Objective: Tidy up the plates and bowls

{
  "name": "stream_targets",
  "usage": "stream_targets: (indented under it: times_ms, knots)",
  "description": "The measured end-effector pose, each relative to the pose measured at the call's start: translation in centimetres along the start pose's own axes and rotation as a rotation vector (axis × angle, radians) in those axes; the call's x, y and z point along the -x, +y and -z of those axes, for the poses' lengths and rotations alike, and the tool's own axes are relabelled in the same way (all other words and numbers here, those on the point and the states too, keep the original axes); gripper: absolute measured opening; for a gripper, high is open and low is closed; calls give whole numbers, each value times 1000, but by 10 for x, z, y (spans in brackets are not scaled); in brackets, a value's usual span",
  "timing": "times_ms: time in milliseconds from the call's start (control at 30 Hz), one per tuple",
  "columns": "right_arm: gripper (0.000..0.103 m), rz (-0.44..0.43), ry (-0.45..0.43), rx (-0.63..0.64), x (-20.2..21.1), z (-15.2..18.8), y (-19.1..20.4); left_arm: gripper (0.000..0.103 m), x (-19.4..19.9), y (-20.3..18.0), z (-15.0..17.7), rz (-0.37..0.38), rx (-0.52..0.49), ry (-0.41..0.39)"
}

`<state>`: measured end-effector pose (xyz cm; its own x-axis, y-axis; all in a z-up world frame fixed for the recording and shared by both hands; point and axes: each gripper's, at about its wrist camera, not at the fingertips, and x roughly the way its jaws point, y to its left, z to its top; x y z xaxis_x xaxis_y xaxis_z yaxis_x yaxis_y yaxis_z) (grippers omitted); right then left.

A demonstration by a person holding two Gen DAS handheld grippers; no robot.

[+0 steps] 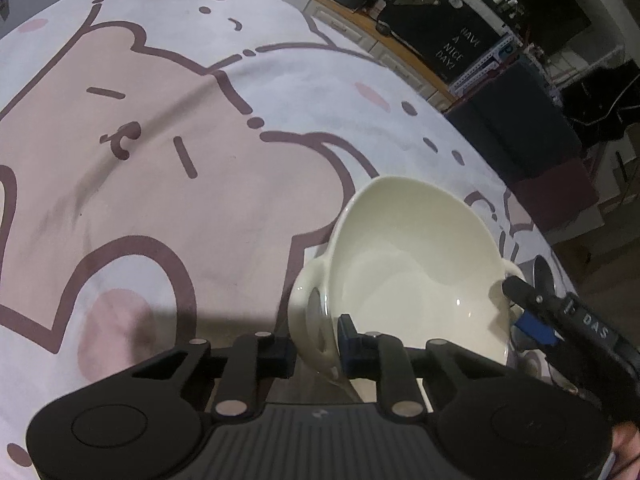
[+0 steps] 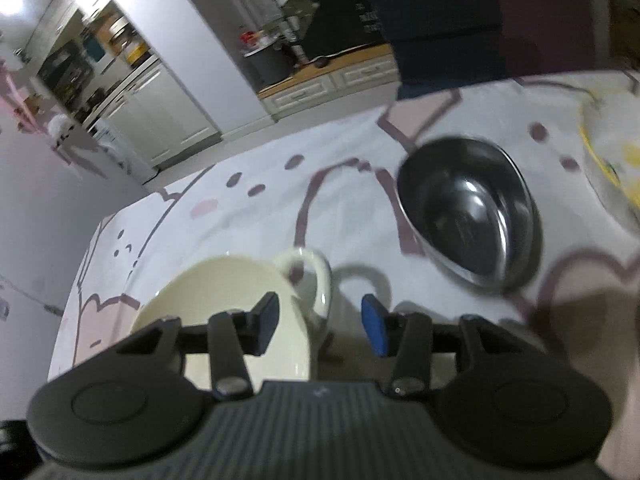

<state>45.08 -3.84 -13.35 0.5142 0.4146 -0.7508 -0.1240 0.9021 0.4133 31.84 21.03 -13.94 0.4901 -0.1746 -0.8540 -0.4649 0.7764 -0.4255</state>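
In the left wrist view the left gripper [image 1: 316, 344] has its fingers [image 1: 347, 340] pinching the near rim of a cream bowl [image 1: 412, 264], one pad outside the wall by the left handle and the blue pad inside the rim. The bowl sits tilted, its far rim raised, on a cloth [image 1: 168, 152] printed with pink and brown cartoon shapes that covers the surface under it. The bowl has a loop handle on each side. At the bowl's right handle the right gripper [image 1: 532, 312] comes in from the lower right, its dark finger tip close to the handle and a blue pad just below it; whether it touches the bowl cannot be told from here. In the right wrist view the right gripper [image 2: 320, 320] has its fingers [image 2: 374, 326] spread apart, with nothing pressed between the pads. The bowl [image 2: 224, 300] lies at the lower left, the left finger in front of its rim, and its handle stands in the gap between the two fingers, nearer the left one. A steel bowl [image 2: 472, 208] rests on the cloth [image 2: 248, 224] to the upper right, well apart from the fingers, and the picture is blurred there.
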Motion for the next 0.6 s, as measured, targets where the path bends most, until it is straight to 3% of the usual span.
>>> stream_targets:
  times_ms: [67, 133, 167, 300, 600]
  knots:
    - [51, -21, 12, 24, -4, -8, -1, 21, 0, 0, -1, -2, -14, -23]
    - [36, -38, 22, 42, -11, -15, 0, 21, 0, 0, -3, -13, -28, -43]
    - [34, -58, 32, 53, -13, -17, 0, 21, 0, 0, -5, -16, -31, -51]
    - [32, -35, 38, 140, -4, -12, 4, 21, -1, -1, -10, -34, -63, -83]
    - [26, -29, 35, 81, 23, 20, -5, 22, -5, 3, -20, -4, -137, -95]
